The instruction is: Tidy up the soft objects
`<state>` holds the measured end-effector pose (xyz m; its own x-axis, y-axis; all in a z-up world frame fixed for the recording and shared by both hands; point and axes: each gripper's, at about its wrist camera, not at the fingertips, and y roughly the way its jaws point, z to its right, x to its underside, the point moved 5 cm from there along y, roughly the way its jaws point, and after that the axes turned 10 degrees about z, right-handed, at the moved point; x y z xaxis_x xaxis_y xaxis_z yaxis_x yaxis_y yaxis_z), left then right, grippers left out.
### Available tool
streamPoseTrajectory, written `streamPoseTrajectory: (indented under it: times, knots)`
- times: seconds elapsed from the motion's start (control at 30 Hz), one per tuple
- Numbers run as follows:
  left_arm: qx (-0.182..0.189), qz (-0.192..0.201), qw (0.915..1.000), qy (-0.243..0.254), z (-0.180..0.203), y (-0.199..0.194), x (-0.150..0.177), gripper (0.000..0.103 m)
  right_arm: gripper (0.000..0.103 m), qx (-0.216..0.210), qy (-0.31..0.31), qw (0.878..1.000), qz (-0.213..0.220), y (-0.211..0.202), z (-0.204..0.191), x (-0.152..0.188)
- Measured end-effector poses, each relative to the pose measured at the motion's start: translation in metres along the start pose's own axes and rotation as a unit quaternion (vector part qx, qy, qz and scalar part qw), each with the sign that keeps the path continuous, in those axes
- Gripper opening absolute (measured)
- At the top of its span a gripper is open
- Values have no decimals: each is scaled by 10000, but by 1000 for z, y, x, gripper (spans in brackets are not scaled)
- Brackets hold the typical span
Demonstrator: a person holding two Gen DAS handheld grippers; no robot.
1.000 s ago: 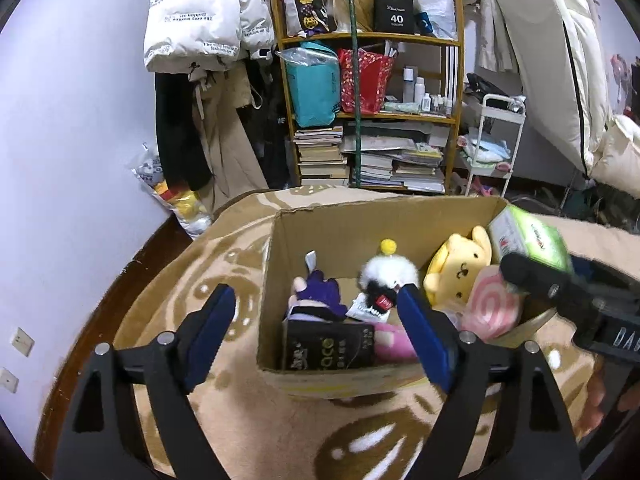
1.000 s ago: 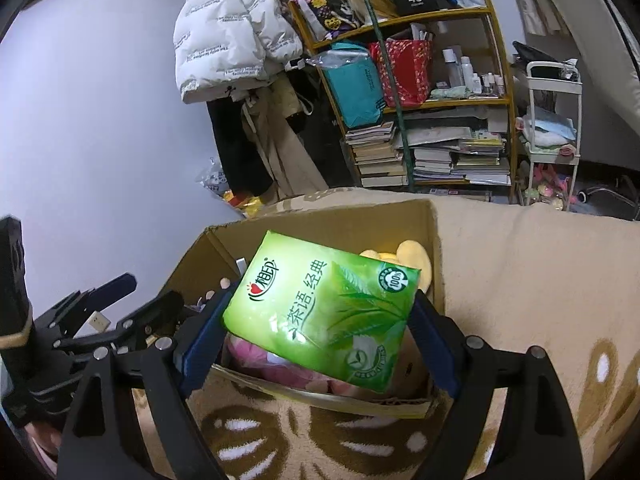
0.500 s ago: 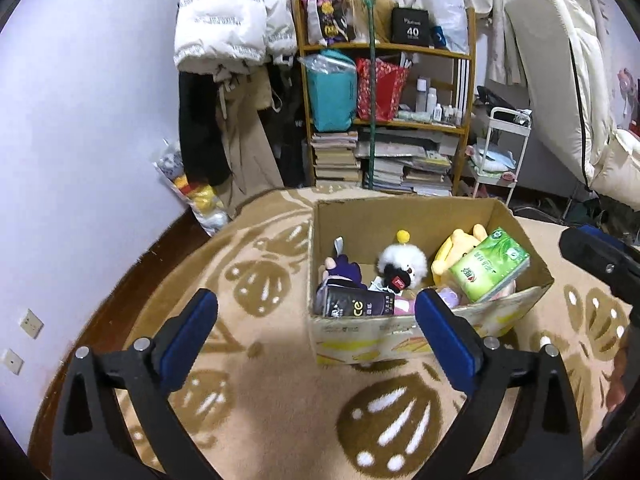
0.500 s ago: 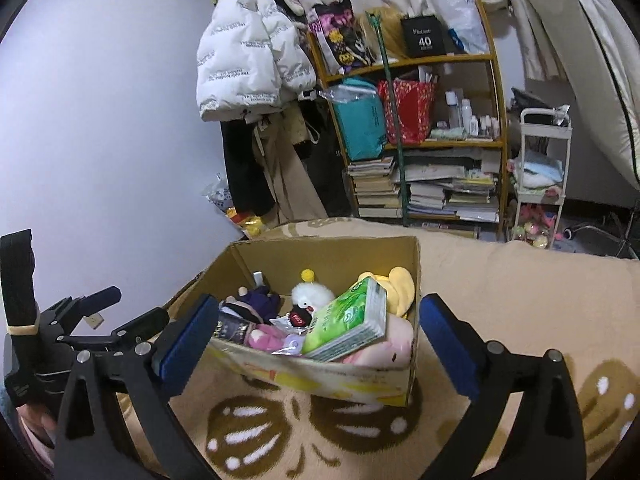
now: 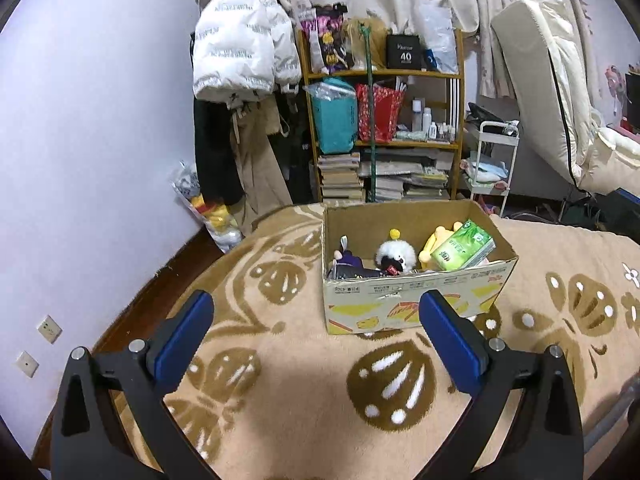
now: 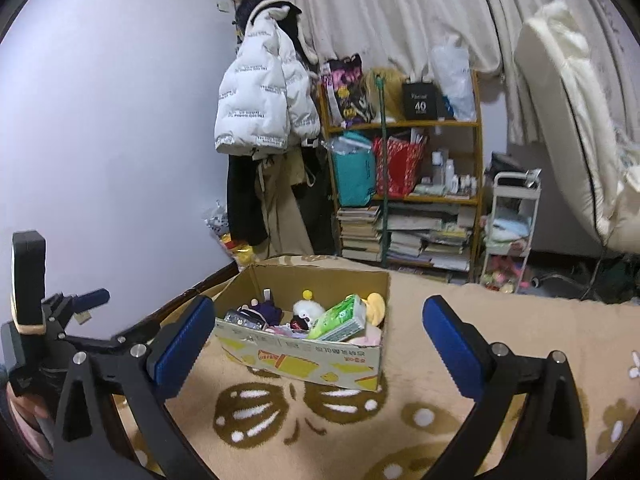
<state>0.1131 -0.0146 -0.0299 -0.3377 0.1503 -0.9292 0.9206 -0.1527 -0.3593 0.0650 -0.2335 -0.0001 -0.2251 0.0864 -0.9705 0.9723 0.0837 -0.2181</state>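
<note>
**Now both grippers are empty, away from the box**

Clearly the left gripper is opening, nothing between its jaws; the right gripper stands spread and empty. The green tissue pack lies tilted in the cardboard box on the blanket, beside the plush toys. I judge it best to check for any soft item left outside.

Both views are evenly lit by soft indoor light from above — moderately bright, with a cool violet cast on the wall. Shadows are faint; the blanket darkens only under the near foreground. Focus is sharp across the middle, with no motion blur. Fisheye distortion bends the shelf and curtains outward — black vignette fills the corners. No glare shows on the cardboard box.
</note>
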Motion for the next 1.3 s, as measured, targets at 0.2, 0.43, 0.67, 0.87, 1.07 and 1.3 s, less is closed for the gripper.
streamPoseTrajectory:
  times: [0.2,0.43,0.67,0.87,1.07,1.3]
  knots:
    - [45,279,9996,60,2,-30,-2,102,103,45,-22,9997,241,-28,0,0]
    - [-187,756,9969,99,0,-63,-3,102,103,89,-51,9996,270,-44,1,4]
    - [6,1067,9939,-265,-8,-73,-2,102,103,176,74,9994,283,-50,7,14]
    - [-61,885,9959,-202,-6,-60,5,102,103,269,82,9992,270,-44,16,22]
    - [-55,764,9969,-155,-1,-45,12,102,103,345,265,9989,185,-31,30,28]
    - [-14,629,9979,-165,2,-33,18,102,103,350,412,9984,158,-21,42,29]
